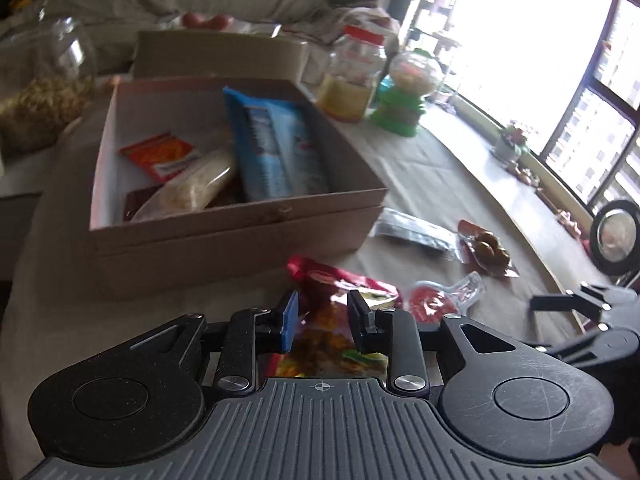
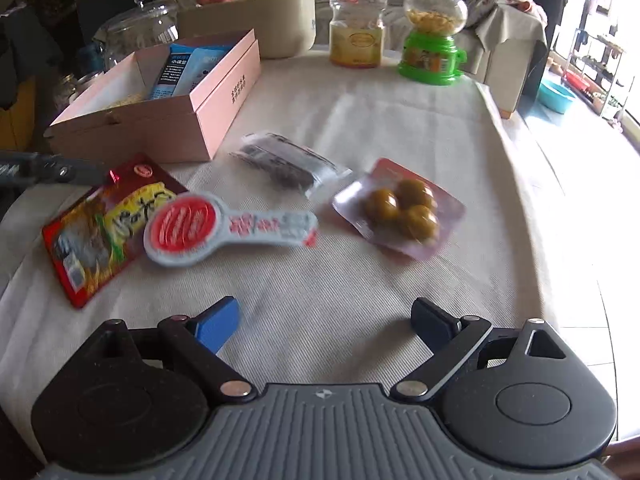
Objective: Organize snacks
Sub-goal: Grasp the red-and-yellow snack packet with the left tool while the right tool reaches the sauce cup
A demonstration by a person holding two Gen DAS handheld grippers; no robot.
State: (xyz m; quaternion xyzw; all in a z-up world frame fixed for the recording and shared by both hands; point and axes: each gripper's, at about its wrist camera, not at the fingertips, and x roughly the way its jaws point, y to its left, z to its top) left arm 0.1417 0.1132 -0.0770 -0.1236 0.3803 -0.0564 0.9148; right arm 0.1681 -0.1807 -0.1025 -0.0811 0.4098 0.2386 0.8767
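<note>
Hovering over the red packet [image 1: 340, 312], your left fingers [image 1: 362, 320] sit part-spread around it, grip unclear — right fingers [image 2: 434, 326] spread wide above the counter [image 2: 340, 300].

Left gripper [image 1: 322, 320] hangs over the red snack packet [image 1: 340, 280], and its body covers the packet's near half, so a grip can't be judged. In the pink box [image 1: 240, 220], a dark packet [image 1: 138, 200] at 7 o'clock lies mostly buried under the clear bag [image 1: 192, 188]. The glass jar [image 1: 48, 92] at 10 o'clock is blurred.
</note>
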